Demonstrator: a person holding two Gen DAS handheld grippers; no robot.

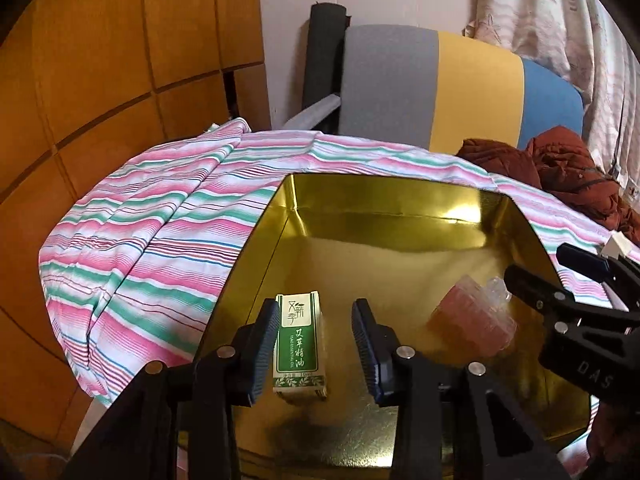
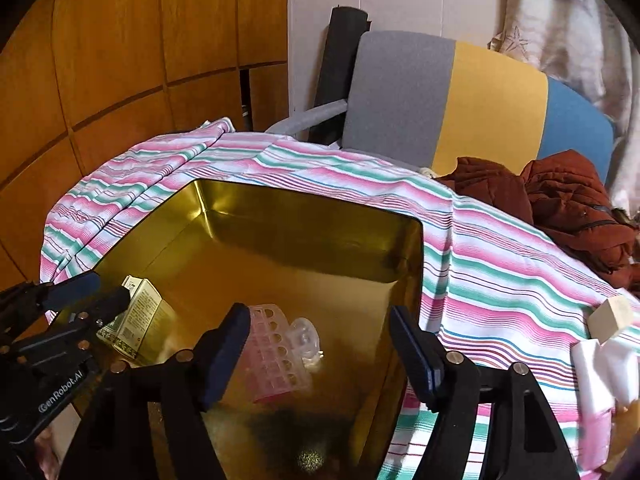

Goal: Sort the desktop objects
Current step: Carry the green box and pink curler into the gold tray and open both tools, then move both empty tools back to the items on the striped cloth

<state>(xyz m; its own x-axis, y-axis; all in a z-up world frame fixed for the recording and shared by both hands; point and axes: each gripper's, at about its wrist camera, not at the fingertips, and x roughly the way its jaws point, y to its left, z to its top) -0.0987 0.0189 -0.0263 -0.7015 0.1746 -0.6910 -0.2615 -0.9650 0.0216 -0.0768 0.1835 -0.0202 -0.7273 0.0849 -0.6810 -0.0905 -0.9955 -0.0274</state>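
Inside gold tin [image 1: 296,196], green box [image 1: 299,344] between left gripper [image 1: 316,354] pads

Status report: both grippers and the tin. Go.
Left gripper jaws loose around green box, gap at one pad. Right gripper jaws open above pink plastic rack. Both items inside gold tin. Nothing blocking.

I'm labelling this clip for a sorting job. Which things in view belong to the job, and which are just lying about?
Job:
gold tin
green box, in the tin
pink clip, in the tin
white blocks, on the cloth
left gripper
right gripper

Lying about:
striped cloth
brown jacket
chair
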